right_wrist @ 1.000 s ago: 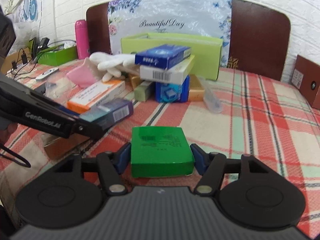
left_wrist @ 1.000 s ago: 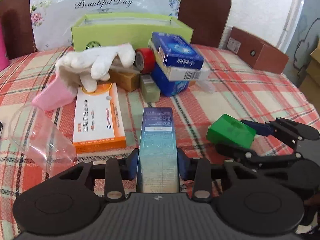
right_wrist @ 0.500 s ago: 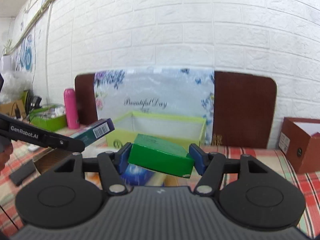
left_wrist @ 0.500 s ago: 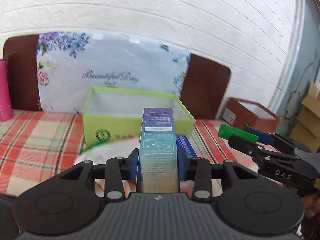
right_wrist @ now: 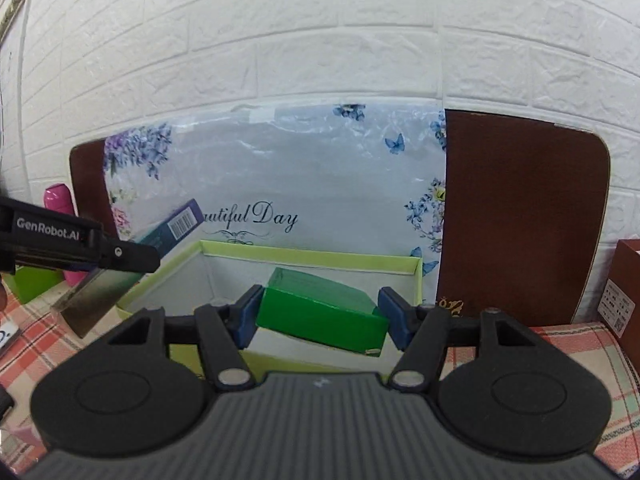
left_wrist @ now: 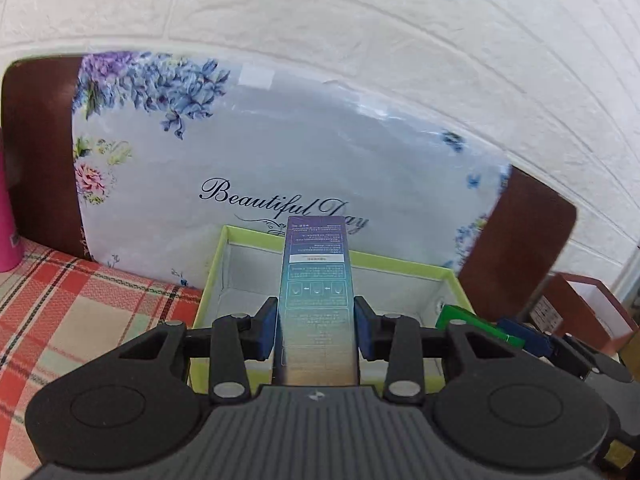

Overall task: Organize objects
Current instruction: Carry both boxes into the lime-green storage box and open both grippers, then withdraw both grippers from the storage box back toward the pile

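Observation:
My left gripper (left_wrist: 316, 326) is shut on a long blue-to-gold gradient carton (left_wrist: 316, 300), held above the near edge of the open lime-green box (left_wrist: 400, 266). My right gripper (right_wrist: 322, 314) is shut on a small green box (right_wrist: 320, 308), tilted, held over the same lime-green box (right_wrist: 312, 258). In the right wrist view the left gripper (right_wrist: 80, 248) and its carton (right_wrist: 176, 226) show at the left, above the box's left wall. In the left wrist view the green box (left_wrist: 476, 324) and right gripper show at the right. The lime-green box's white inside looks bare where it shows.
A floral "Beautiful Day" board (left_wrist: 280, 152) leans behind the box against brown chair backs (right_wrist: 520, 220) and a white brick wall. A pink bottle (right_wrist: 60, 200) stands at the left, a brown box (left_wrist: 580, 312) at the right. The plaid tablecloth (left_wrist: 80, 300) lies below.
Both grippers have lifted their boxes off the table and carried them forward to the lime-green box; the other table objects have dropped out of view.

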Demonstrator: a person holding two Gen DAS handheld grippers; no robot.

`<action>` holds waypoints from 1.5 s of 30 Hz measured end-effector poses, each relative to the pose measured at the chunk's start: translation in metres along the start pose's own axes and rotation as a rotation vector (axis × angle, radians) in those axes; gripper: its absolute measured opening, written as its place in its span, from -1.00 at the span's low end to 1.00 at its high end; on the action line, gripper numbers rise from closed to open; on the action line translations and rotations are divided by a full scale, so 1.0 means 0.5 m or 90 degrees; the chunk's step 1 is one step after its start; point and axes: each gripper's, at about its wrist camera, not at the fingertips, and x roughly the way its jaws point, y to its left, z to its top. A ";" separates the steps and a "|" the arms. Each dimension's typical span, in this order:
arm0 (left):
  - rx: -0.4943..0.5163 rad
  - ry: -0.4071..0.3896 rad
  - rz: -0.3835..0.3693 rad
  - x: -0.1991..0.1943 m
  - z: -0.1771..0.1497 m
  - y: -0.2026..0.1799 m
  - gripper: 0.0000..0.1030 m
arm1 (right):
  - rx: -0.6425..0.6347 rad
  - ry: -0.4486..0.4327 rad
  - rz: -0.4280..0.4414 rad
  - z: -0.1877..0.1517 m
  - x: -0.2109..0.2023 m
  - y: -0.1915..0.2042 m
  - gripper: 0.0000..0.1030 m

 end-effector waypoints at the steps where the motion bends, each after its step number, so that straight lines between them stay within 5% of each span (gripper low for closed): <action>1: -0.003 0.006 0.005 0.016 0.006 0.004 -0.21 | -0.004 0.011 -0.004 0.002 0.022 -0.001 0.20; 10: -0.001 0.025 0.004 0.110 0.004 0.033 -0.13 | -0.024 0.089 -0.035 -0.034 0.149 0.000 0.20; 12: 0.013 0.005 0.013 0.109 -0.003 0.033 0.65 | -0.032 0.099 -0.026 -0.043 0.162 0.004 0.24; 13: 0.018 -0.006 0.021 0.104 -0.006 0.032 0.70 | -0.030 0.096 -0.019 -0.046 0.163 0.004 0.32; 15: 0.023 -0.014 0.019 0.098 -0.006 0.034 0.70 | -0.021 0.088 -0.019 -0.044 0.162 0.004 0.96; 16: 0.020 -0.011 0.016 0.096 -0.005 0.036 0.70 | -0.022 0.079 -0.022 -0.041 0.158 0.005 1.00; 23: 0.031 -0.026 0.009 0.044 -0.002 0.018 0.70 | -0.026 0.059 -0.026 -0.022 0.112 0.000 1.00; 32: 0.008 -0.093 -0.001 -0.100 -0.014 -0.035 0.70 | 0.003 -0.016 -0.017 0.016 -0.052 -0.003 1.00; 45: 0.015 -0.147 -0.038 -0.260 -0.170 -0.076 0.70 | 0.035 -0.023 0.045 -0.080 -0.237 0.023 1.00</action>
